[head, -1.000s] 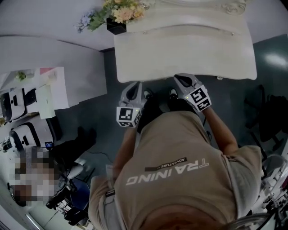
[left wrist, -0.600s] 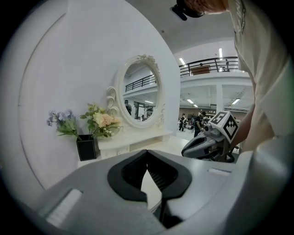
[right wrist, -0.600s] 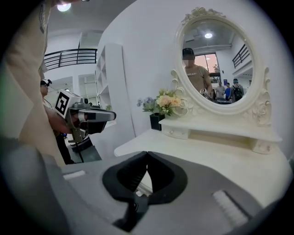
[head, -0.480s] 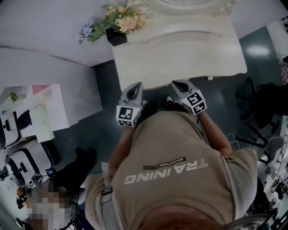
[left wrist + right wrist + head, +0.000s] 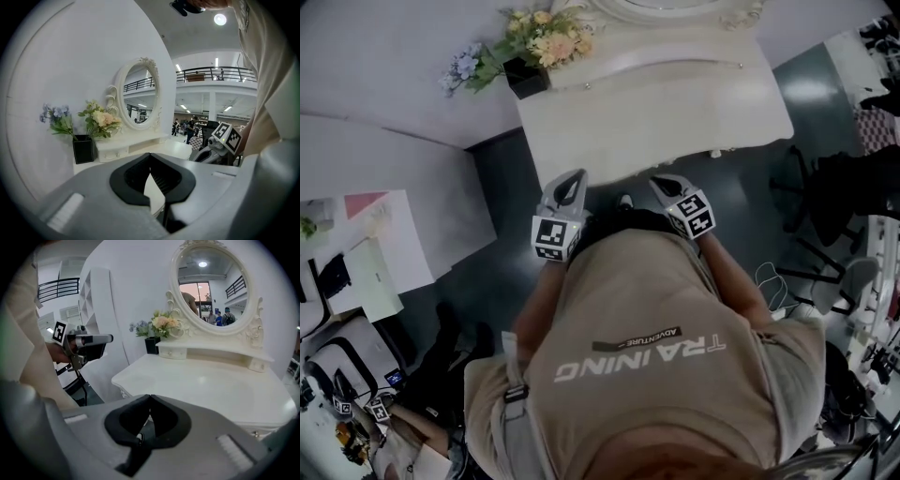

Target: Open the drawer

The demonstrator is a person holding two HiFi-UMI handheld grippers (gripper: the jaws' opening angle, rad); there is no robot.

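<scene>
Hovering side by side just off the near edge of the desk [image 5: 656, 112], the left tongs [image 5: 570, 180] and right tongs [image 5: 662, 182] are pressed together, pinching nothing. The drawer [image 5: 715, 153] sits shut under that edge, to their right. Its long axis runs left-right and its knob faces near.

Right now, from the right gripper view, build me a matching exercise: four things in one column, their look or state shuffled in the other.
Things:
1. black vase
2. mirror
3. table top
4. right gripper

Look or state:
a. white, with a curved front edge
b. oval, in a white carved frame
c. jaws together, nothing between them
d. holds the flowers

Pairs: 1-d, 2-b, 3-a, 4-c
</scene>
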